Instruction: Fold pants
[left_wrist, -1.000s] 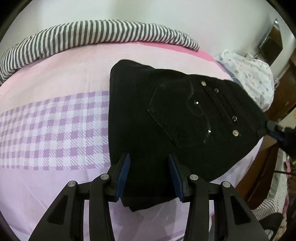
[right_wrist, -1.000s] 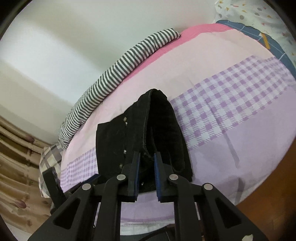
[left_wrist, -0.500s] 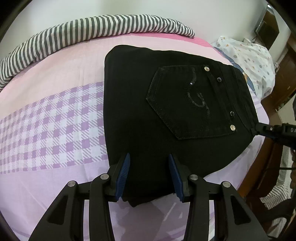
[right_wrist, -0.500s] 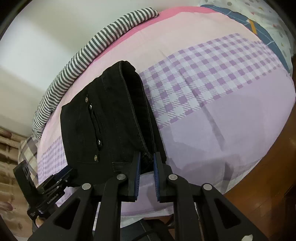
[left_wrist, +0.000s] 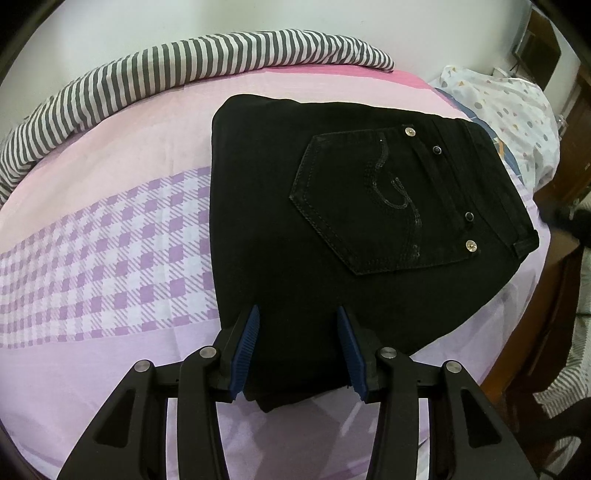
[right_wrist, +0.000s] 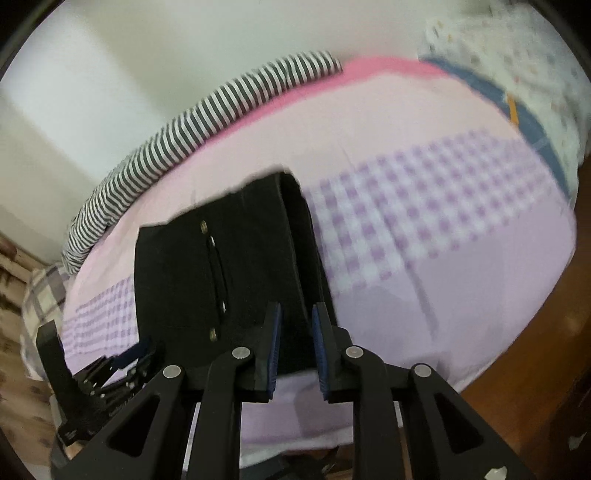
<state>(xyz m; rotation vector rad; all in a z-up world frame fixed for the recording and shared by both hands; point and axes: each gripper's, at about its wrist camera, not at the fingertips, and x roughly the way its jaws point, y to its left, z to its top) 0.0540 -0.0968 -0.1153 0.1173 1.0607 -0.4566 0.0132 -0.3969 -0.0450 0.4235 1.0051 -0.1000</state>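
- While the one pair of folded black denim pants (left_wrist: 295, 229) is lying flat on the pink and purple checked bedsheet (left_wrist: 110, 258), both grippers are hovering at its near edges.
- Left gripper (left_wrist: 297, 350): two blue-padded fingers are sitting spread wide over the pants' corner, clamping nothing.
- Right gripper (right_wrist: 297, 347): jaws are standing parted around the thick folded edge, not squeezing it, pretty blurry view though.
- I'm counting one back pocket (left_wrist: 373, 206) facing up, with four metal studs along it.
- One striped grey and white blanket (left_wrist: 166, 70) is running along the far edge of the bed.
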